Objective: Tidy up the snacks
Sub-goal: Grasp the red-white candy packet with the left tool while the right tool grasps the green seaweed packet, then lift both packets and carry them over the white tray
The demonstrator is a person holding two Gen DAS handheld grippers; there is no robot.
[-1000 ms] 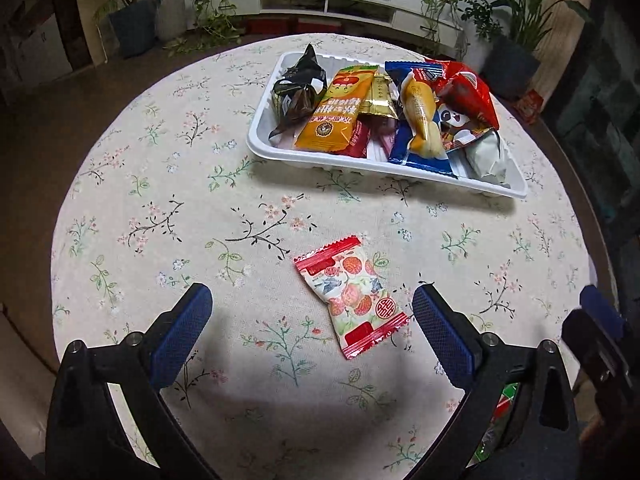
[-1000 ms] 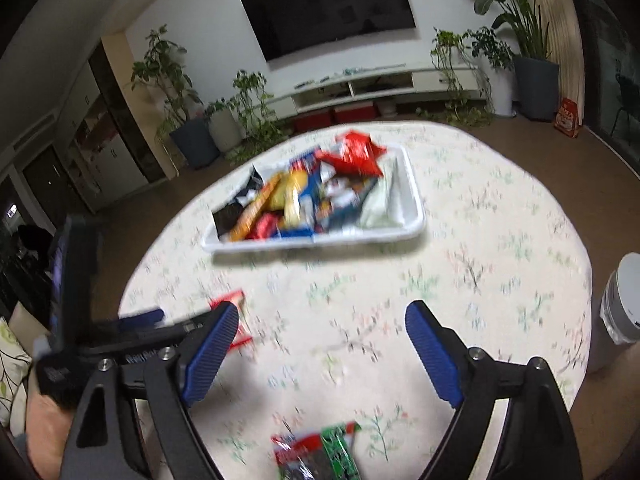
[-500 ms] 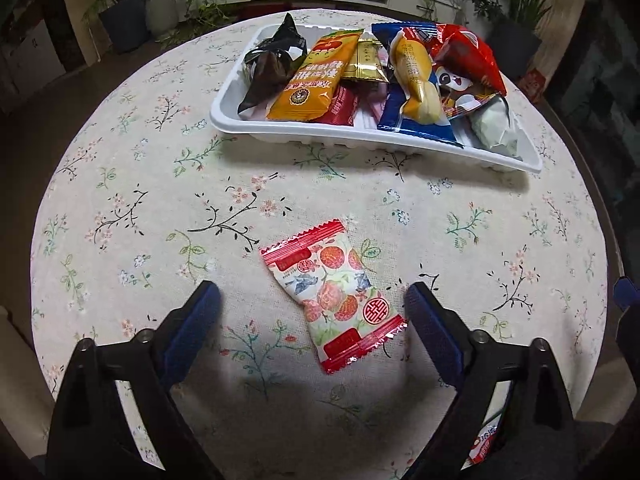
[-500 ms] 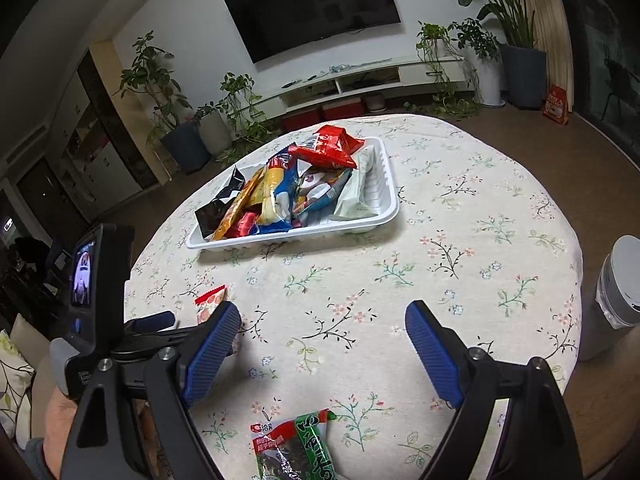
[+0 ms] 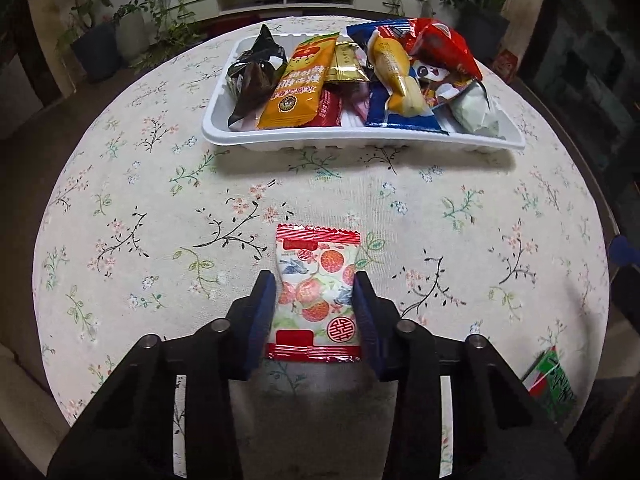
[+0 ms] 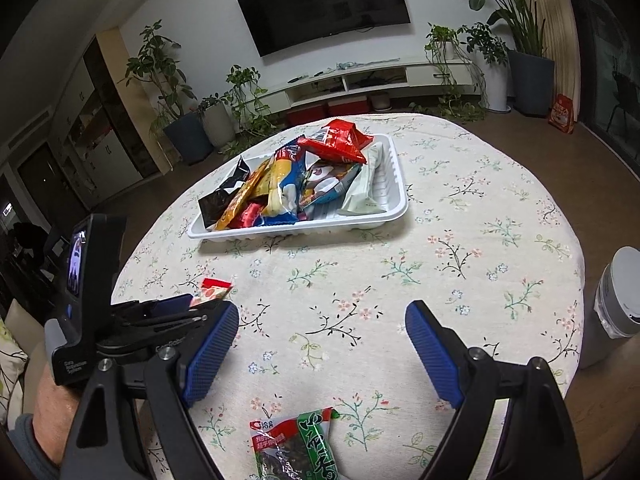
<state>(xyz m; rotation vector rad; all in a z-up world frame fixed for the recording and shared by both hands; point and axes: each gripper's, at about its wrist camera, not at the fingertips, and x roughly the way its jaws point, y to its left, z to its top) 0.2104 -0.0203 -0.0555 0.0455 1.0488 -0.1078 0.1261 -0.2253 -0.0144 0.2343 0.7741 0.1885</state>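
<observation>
My left gripper point(image 5: 314, 296) is shut on a white snack packet with red fruit print point(image 5: 316, 292), gripping its sides low over the flowered tablecloth. The packet's red end also shows in the right wrist view point(image 6: 214, 286) beside the left gripper point(image 6: 176, 308). A white tray point(image 5: 360, 142) full of snack packets sits beyond it, also in the right wrist view point(image 6: 396, 208). My right gripper point(image 6: 322, 344) is open and empty above the cloth. A green and red snack packet point(image 6: 296, 446) lies just below it, and in the left wrist view point(image 5: 554, 380) at the lower right.
The round table point(image 6: 500, 208) has a floral cloth. A white cylindrical container point(image 6: 616, 304) stands off the table's right edge. Potted plants point(image 6: 188, 120) and a TV console point(image 6: 360, 80) stand beyond the table.
My left gripper moved forward and closed on the fruit-print packet, which now lies straight between the fingers. The right gripper stayed open and rose slightly.
</observation>
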